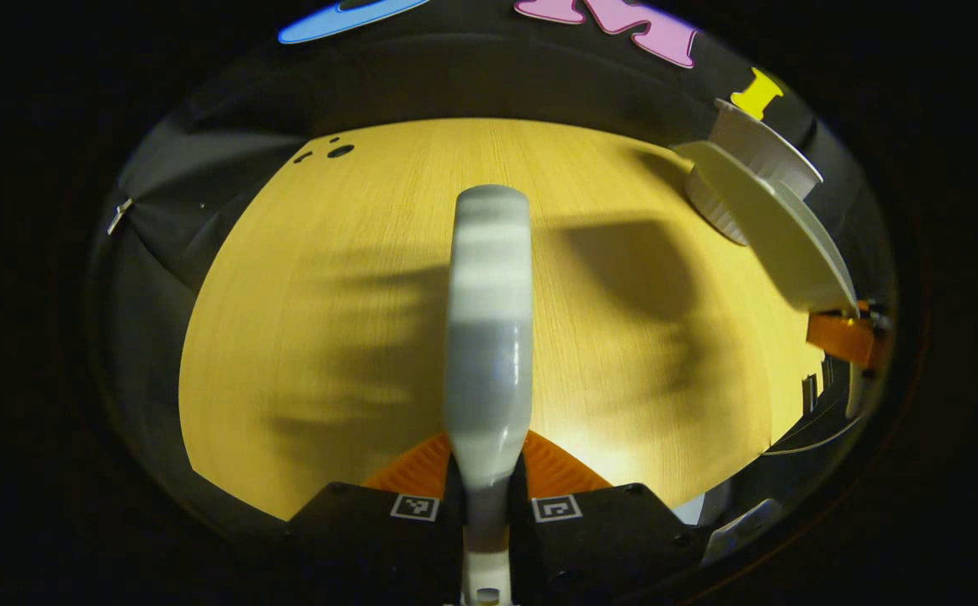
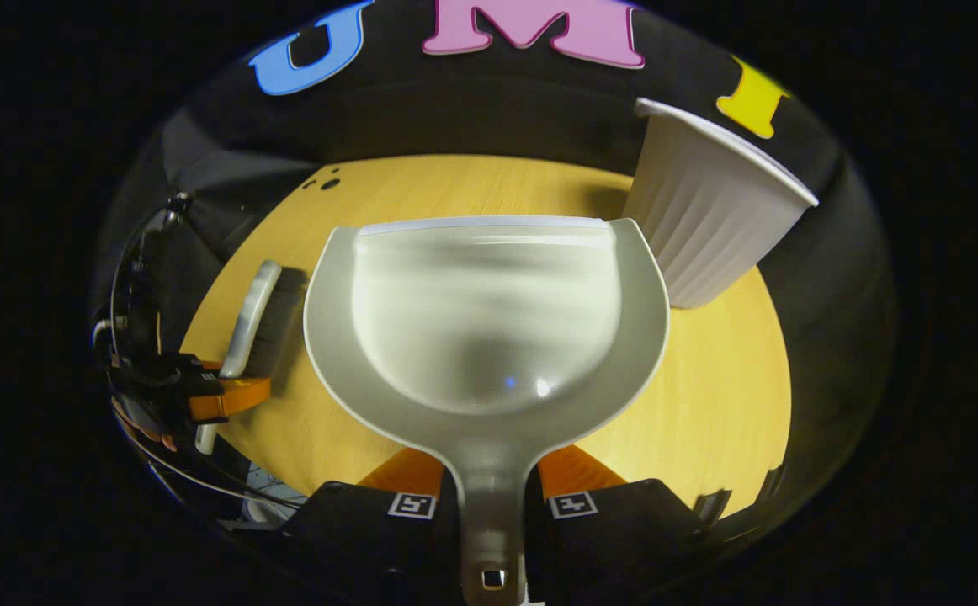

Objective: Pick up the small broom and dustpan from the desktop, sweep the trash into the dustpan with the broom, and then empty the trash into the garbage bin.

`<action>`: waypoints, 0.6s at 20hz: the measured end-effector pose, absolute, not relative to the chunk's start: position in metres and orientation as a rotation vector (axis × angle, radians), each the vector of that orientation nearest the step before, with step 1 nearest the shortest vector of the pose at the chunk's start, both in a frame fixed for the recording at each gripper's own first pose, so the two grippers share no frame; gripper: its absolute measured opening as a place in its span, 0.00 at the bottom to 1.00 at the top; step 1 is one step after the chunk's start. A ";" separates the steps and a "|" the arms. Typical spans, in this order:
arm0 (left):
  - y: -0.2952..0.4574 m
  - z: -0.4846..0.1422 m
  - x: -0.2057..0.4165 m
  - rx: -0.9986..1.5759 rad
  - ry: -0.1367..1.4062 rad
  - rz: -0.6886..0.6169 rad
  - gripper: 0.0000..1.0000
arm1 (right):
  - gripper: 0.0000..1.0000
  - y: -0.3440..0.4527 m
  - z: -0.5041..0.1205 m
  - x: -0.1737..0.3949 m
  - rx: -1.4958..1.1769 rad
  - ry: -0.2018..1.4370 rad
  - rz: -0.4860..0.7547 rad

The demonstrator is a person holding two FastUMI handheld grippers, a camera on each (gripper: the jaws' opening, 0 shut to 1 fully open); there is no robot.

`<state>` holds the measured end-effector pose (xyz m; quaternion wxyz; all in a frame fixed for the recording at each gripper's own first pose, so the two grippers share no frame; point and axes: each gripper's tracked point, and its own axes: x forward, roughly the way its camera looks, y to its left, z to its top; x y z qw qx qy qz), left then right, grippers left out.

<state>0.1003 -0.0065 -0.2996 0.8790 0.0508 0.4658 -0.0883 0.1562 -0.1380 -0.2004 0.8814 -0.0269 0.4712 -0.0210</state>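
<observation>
The wooden desktop [image 2: 708, 404] carries a white ribbed garbage bin [image 2: 708, 219] near its far right corner. The dustpan [image 2: 489, 320] is held level above the desktop centre, beside the bin; the right gripper [image 2: 489, 497] is clamped on its handle. The broom [image 1: 489, 337] is gripped by its handle in the left gripper [image 1: 489, 488], above the desktop's left side. No legible brand or writing on any item.

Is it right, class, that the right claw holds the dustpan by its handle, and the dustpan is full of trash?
Not quite. The right claw holds the dustpan by its handle, but the right gripper view shows its scoop empty.
</observation>
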 end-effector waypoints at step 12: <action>-0.011 -0.312 0.109 0.176 1.159 -0.108 0.28 | 0.35 -0.126 -0.235 0.129 -0.004 1.143 -0.058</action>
